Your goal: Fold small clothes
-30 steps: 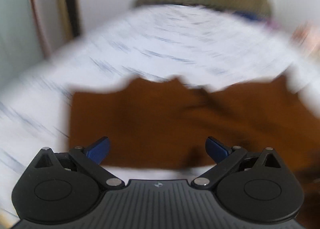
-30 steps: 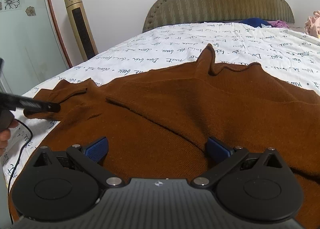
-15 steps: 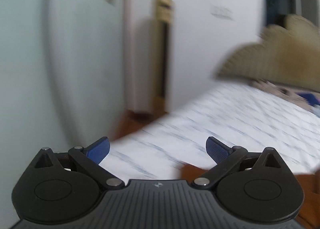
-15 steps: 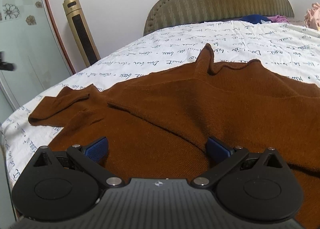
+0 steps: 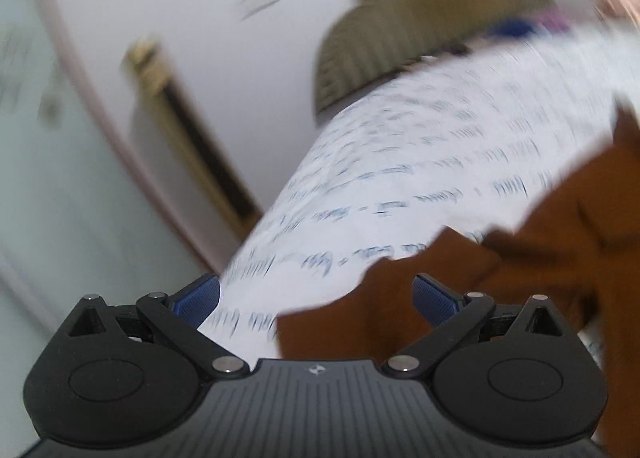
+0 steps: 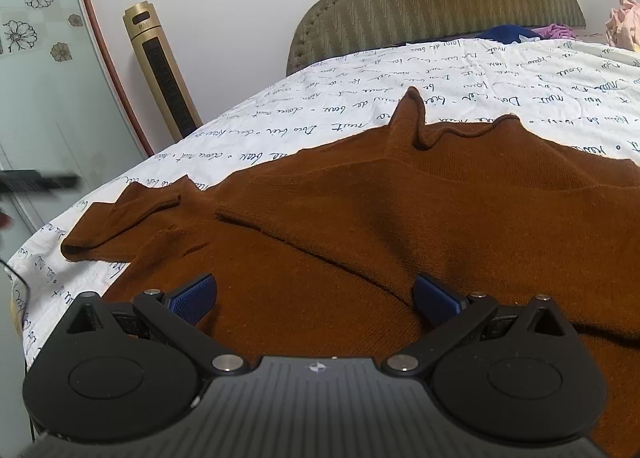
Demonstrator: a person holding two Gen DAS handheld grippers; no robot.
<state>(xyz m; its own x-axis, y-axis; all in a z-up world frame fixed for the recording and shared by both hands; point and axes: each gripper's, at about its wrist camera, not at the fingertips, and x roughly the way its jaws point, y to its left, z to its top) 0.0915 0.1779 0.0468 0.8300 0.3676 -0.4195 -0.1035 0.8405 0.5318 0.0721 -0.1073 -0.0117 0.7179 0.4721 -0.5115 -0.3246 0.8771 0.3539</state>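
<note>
at the far left of the right wrist view i see a gold tower fan [image 6: 162, 70] against the wall, then the bed's white printed sheet [image 6: 460, 74]. the brown sweater [image 6: 380, 218] lies spread flat on that sheet, its left sleeve [image 6: 120, 222] doubled near the bed's edge, the collar [image 6: 412, 114] standing up on the far side. my left gripper [image 5: 316, 294] is spread wide and holds nothing; its view is blurred, with a brown edge of the sweater just ahead of its right finger. my right gripper [image 6: 316, 294] is also wide and empty, hovering low over the sweater's body. i judge the knit soft, limp and fairly light, likely to sag and drag on the sheet rather than slide. i'd pinch it at the sleeve cuff and at the shoulder seam, catching both layers so the fold carries evenly.
</note>
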